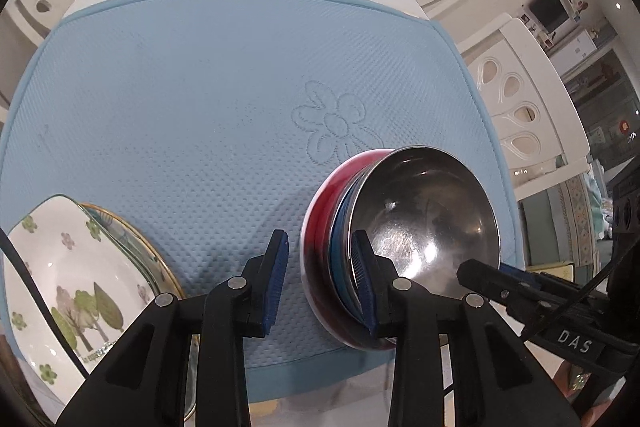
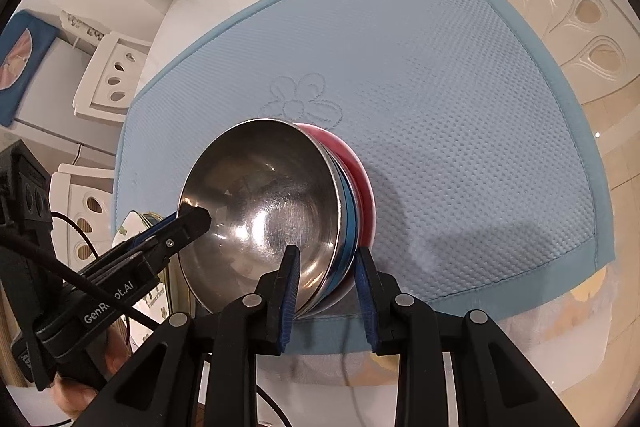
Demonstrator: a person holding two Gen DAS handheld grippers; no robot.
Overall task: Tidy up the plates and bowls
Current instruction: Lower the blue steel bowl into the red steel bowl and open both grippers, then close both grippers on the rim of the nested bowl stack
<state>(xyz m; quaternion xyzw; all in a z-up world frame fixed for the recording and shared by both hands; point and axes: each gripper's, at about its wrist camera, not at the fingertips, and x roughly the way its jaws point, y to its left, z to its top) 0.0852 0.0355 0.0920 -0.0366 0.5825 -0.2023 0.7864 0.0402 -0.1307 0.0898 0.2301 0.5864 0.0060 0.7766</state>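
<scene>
While the right gripper (image 2: 326, 287) pinches the near rim of the bowls (image 2: 280, 211), the stack sits tipped up on the blue mat (image 2: 460, 107). There are 3 bowls nested together: a steel one on the inside, a blue one in the middle and a red one on the outside. The right pads are closed tight on all 3 rims.

The left gripper (image 1: 320, 281) is only a little open and holds nothing. In its own view 1 of its pads (image 1: 362, 279) is right by the blue and steel rims, and the other is out over bare mat. I cannot tell if that pad touches the bowls.

The bowls look done, since they are already 1 stack. To the left, near the mat's edge, a white plate with trees (image 1: 76, 287) lies on a plate with a gold rim (image 1: 132, 243). So the plates look stacked too. I think what is left is to set the bowls down flat and let go.

The stack does not sit level. Its open mouth faces toward the left gripper and up, and its red bottom points the other way, down at the mat. A line through the middle of the bowls leans a lot.
</scene>
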